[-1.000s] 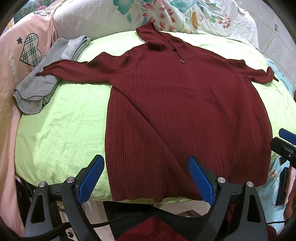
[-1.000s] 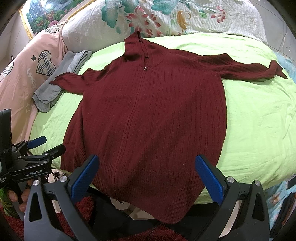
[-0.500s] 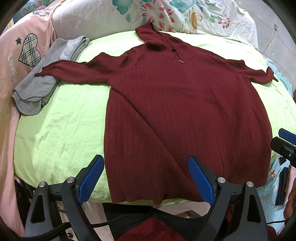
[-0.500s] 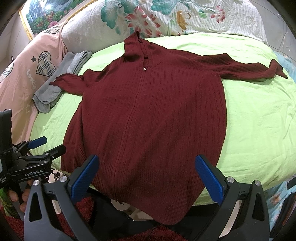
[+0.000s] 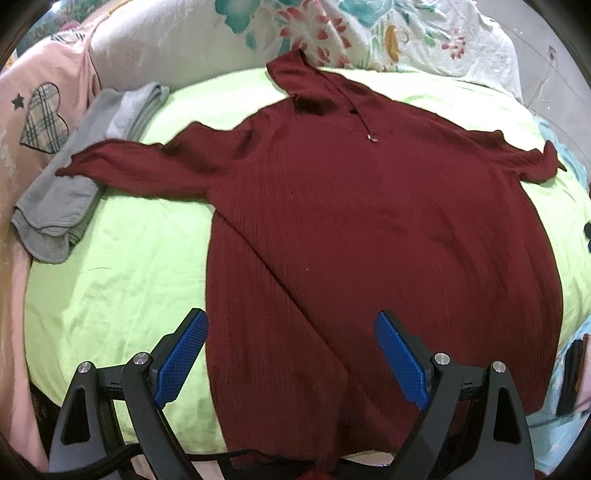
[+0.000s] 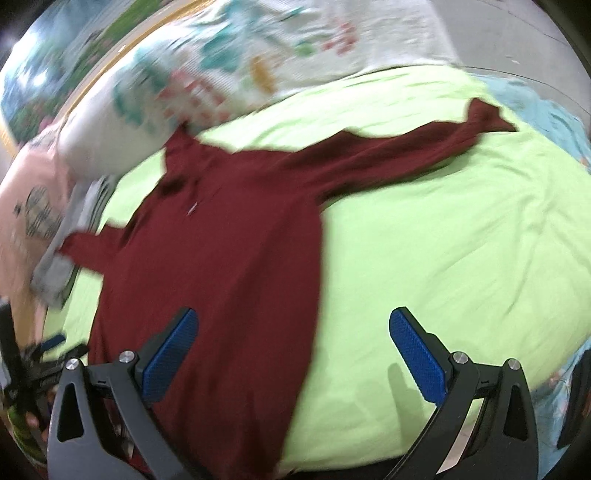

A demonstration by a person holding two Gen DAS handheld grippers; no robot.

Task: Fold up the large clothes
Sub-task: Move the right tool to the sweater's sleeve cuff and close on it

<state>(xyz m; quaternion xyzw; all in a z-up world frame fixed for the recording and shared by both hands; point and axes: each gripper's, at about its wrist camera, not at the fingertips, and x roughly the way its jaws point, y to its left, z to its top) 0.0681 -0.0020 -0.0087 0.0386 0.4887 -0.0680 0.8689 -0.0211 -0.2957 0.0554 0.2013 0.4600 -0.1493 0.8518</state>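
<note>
Ribbed maroon hoodie (image 5: 369, 240) lies flat on sheet (image 5: 110, 277).

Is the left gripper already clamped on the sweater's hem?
No, the left gripper is open above the maroon hooded sweater, holding nothing.

Home bedroom. A bed with a lime-green cotton sheet (image 5: 122, 266) is seen, backed by a white floral-print quilt (image 5: 369, 33) and a pink cover with a plaid heart patch (image 5: 40, 110). A folded grey garment (image 5: 74, 177) is laid at the bed's edge.
</note>
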